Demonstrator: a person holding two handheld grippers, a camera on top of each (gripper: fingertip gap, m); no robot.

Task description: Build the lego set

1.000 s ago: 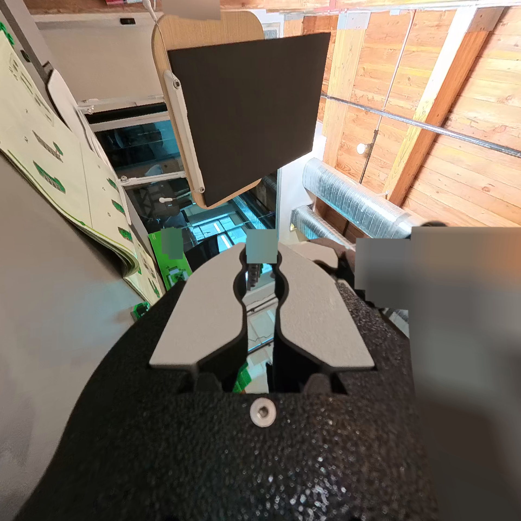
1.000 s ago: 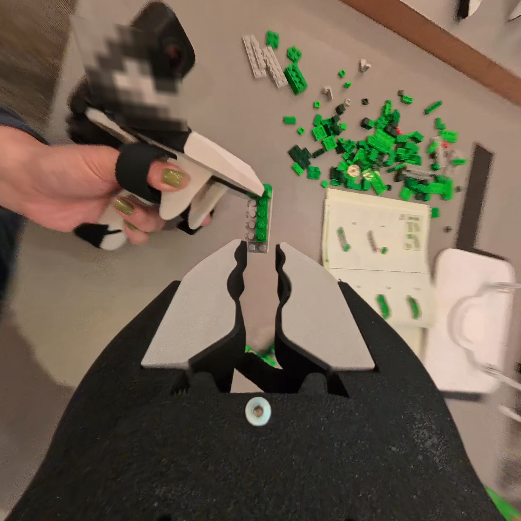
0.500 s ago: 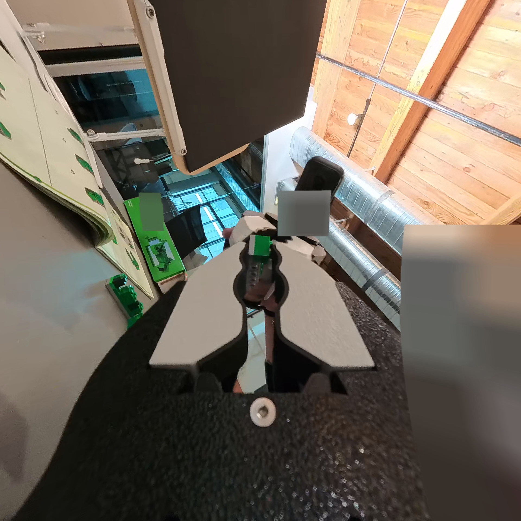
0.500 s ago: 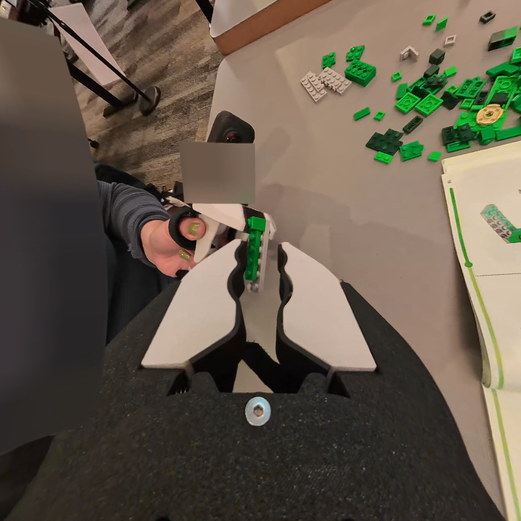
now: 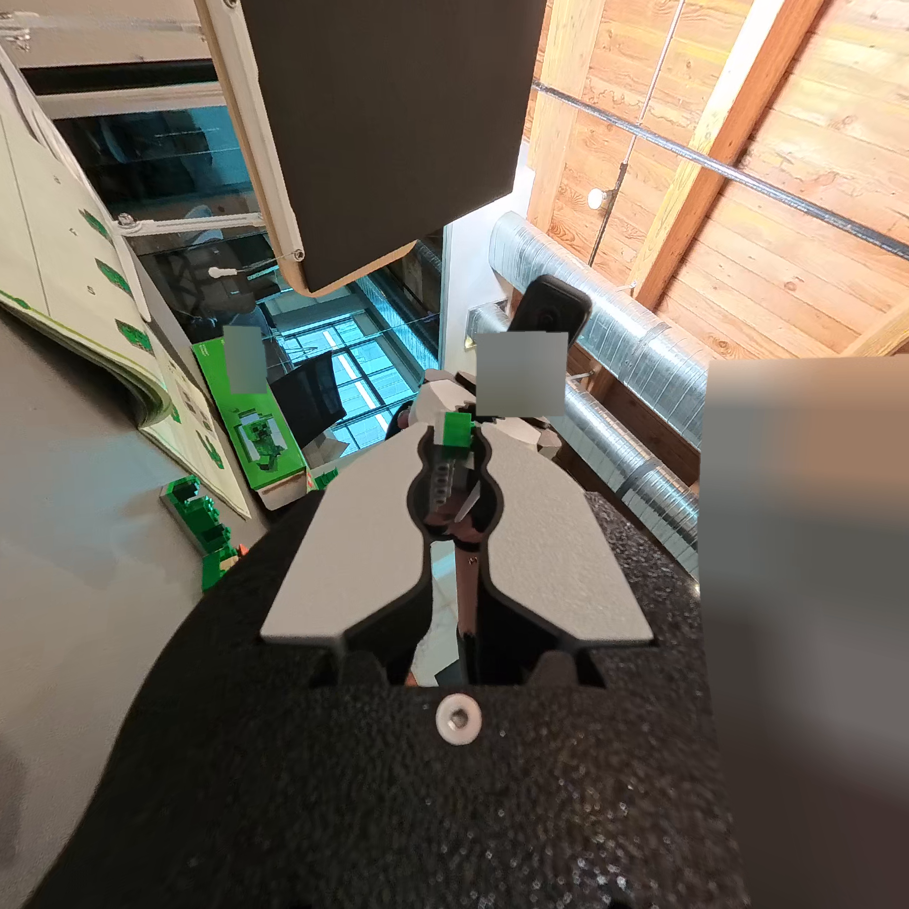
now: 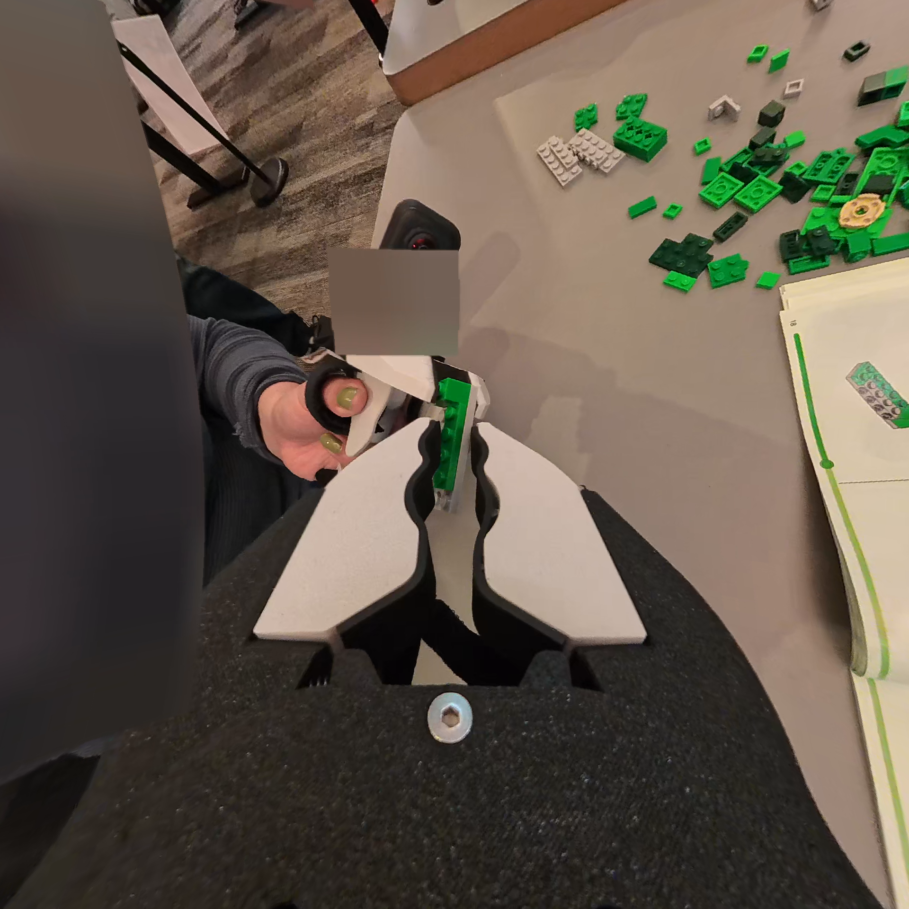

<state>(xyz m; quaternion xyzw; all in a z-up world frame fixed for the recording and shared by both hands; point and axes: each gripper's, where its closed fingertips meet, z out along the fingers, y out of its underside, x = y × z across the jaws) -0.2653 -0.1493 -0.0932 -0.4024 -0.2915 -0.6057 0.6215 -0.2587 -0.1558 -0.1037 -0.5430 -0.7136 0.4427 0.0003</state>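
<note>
Loose bricks (image 6: 767, 182) on the table (image 6: 615, 369), instruction booklet (image 6: 865, 442) just below them, right of the assembly (image 6: 450, 438)

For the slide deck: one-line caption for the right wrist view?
Left gripper holds a green-and-grey lego strip between the right gripper's parted jaws, loose bricks and manual on the table.

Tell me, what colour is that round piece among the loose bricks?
Tan round piece, best seen in the right wrist view.
</note>
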